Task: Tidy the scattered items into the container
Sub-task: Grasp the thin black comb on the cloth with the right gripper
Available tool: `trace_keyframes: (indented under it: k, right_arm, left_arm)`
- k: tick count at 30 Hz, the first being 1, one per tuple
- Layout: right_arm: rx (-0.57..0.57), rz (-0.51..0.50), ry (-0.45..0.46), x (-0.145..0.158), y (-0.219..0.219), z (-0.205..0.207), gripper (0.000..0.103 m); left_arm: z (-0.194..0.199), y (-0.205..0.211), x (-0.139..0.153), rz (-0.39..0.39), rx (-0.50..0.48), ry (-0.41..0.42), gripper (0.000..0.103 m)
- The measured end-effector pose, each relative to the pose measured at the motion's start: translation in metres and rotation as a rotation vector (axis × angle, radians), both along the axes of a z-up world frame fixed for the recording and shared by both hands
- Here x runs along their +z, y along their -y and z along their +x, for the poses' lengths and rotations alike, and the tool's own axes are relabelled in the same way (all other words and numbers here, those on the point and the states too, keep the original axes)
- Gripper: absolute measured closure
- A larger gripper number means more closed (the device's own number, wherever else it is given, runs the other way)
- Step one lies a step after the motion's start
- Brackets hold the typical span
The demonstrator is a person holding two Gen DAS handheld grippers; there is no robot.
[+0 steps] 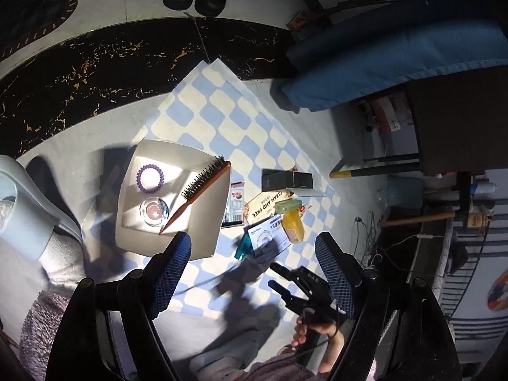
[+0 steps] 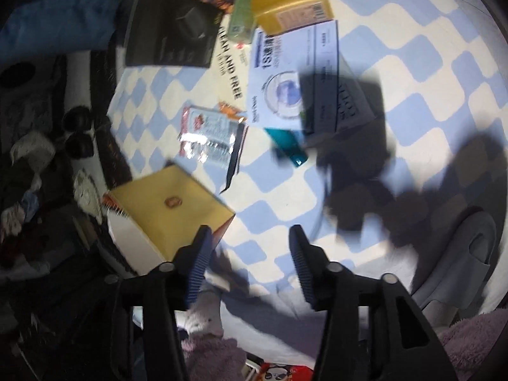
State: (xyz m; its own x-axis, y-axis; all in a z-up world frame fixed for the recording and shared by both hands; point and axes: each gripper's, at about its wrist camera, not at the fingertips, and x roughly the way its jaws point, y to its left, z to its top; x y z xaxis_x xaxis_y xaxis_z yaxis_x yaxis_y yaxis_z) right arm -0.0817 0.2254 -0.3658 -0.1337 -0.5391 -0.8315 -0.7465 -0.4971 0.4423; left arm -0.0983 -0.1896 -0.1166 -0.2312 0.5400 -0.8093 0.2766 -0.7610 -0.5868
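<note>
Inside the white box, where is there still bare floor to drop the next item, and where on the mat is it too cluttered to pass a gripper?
White box: bare floor in the far corner beyond the purple hair tie and along the near wall below the round compact. The brush lies diagonally across its right side. On the mat, the packets around the yellow bottle are crowded; the far checks are bare.

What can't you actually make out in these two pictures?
- Small print on the white sachet: right wrist view, motion blur and a dark shadow.
- The teal item: left wrist view, mostly hidden under that sachet.
- The box's contents: right wrist view, hidden by its wall.
</note>
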Motion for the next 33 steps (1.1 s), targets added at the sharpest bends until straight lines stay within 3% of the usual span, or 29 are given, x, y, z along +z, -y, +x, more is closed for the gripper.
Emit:
trace_keyframes:
  k: [3,6,12,14,18,21,22,23,27,31,32,33]
  right_arm:
    - [0.067,-0.019,0.035,-0.031,0.012,-0.031,0.047]
    - [0.051,-0.066,0.035,-0.056,0.029,-0.044,0.047]
    - [0.048,0.037,0.005,-0.084,0.056,-0.067,0.050]
    - [0.055,0.068,-0.003,-0.092,0.060,-0.076,0.058]
    - [0.023,0.066,0.020,-0.110,0.066,-0.084,0.062]
    - [0.044,0.138,0.015,-0.107,0.072,-0.087,0.066]
    - [0.082,0.174,0.013,-0.104,0.077,-0.088,0.070]
    - [0.133,0.221,0.013,-0.102,0.082,-0.089,0.082]
    - [0.317,0.330,-0.026,-0.094,0.098,-0.084,0.089]
    - [0.385,0.327,-0.005,-0.092,0.099,-0.065,0.092]
    - [0.393,0.318,0.005,-0.092,0.097,-0.059,0.100]
    - [0.405,0.313,0.016,-0.091,0.094,-0.052,0.101]
  left_arm:
    - [-0.001,-0.001,-0.002,0.042,-0.003,0.004,0.024]
    - [-0.004,-0.002,-0.010,0.137,-0.007,0.029,0.024]
    - [-0.002,0.010,-0.009,0.196,-0.021,-0.006,0.024]
    - [0.003,0.018,-0.010,0.205,-0.006,-0.012,0.024]
    - [0.009,0.028,-0.021,0.242,0.027,0.029,0.024]
    - [0.012,0.033,-0.025,0.307,0.049,0.042,0.024]
    - [0.012,0.034,-0.025,0.312,0.059,0.036,0.024]
    - [0.012,0.035,-0.023,0.303,0.068,0.025,0.024]
    - [0.013,0.035,-0.013,0.224,0.068,-0.016,0.024]
    - [0.017,0.022,-0.007,0.182,0.047,-0.024,0.024]
    - [0.018,0.019,-0.004,0.167,0.041,-0.035,0.024]
    - [0.019,0.014,0.000,0.156,0.031,-0.049,0.024]
